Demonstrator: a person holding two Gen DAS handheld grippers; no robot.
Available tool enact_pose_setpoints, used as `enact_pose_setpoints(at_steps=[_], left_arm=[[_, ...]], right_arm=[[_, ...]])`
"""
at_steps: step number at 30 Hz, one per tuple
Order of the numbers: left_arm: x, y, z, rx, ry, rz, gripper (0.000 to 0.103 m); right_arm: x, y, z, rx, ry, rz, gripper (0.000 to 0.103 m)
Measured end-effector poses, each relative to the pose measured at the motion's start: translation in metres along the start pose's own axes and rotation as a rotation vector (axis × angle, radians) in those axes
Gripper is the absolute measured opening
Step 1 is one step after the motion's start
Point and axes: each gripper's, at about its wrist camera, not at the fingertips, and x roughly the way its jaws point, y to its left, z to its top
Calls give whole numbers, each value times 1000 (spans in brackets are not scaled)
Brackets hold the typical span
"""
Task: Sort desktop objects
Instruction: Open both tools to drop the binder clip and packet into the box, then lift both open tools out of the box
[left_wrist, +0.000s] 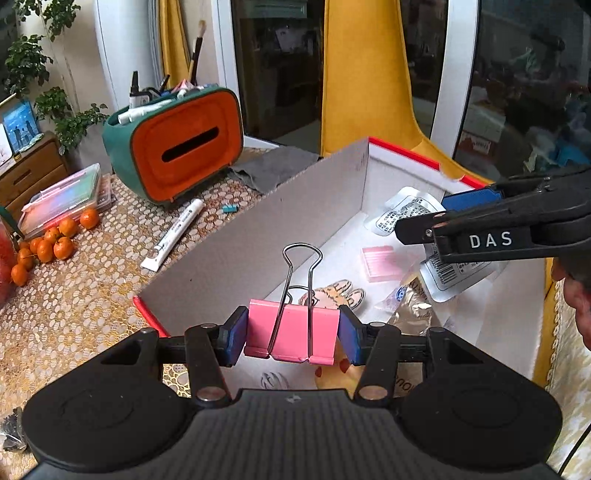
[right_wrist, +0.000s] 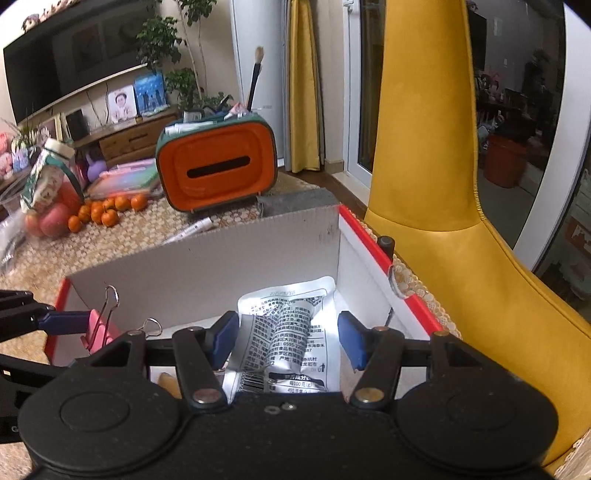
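My left gripper (left_wrist: 293, 336) is shut on a pink binder clip (left_wrist: 291, 332). Its blue pads press the clip's two sides, and the wire handles stand up. It hangs over the near end of an open cardboard box (left_wrist: 258, 229) with a red rim. My right gripper (right_wrist: 288, 339) is shut on a crumpled silver printed packet (right_wrist: 288, 325) over the same box (right_wrist: 207, 266). In the left wrist view the right gripper (left_wrist: 424, 218) reaches in from the right, and the packet (left_wrist: 454, 273) hangs below it. In the box lie a pink block (left_wrist: 382, 264), a rabbit sticker (left_wrist: 340, 293) and clear bags.
An orange and green organiser (left_wrist: 188, 144) with pens stands behind the box. A white tube (left_wrist: 173, 232), tangerines (left_wrist: 48, 243), a pink plastic case (left_wrist: 66, 195) and a grey cloth (left_wrist: 273, 166) lie on the patterned tablecloth. A yellow chair (right_wrist: 443, 221) stands to the right of the box.
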Motion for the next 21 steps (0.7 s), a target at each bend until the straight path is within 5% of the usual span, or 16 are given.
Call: enact_pose_setpoints(at_steps=[15, 21], left_arm=[[8, -16, -7, 102, 15, 14, 52], [2, -16, -8, 80, 1, 6, 62]], right_arm=[[21, 7, -11, -48, 69, -15, 59], [17, 10, -13, -50, 66, -11, 64]])
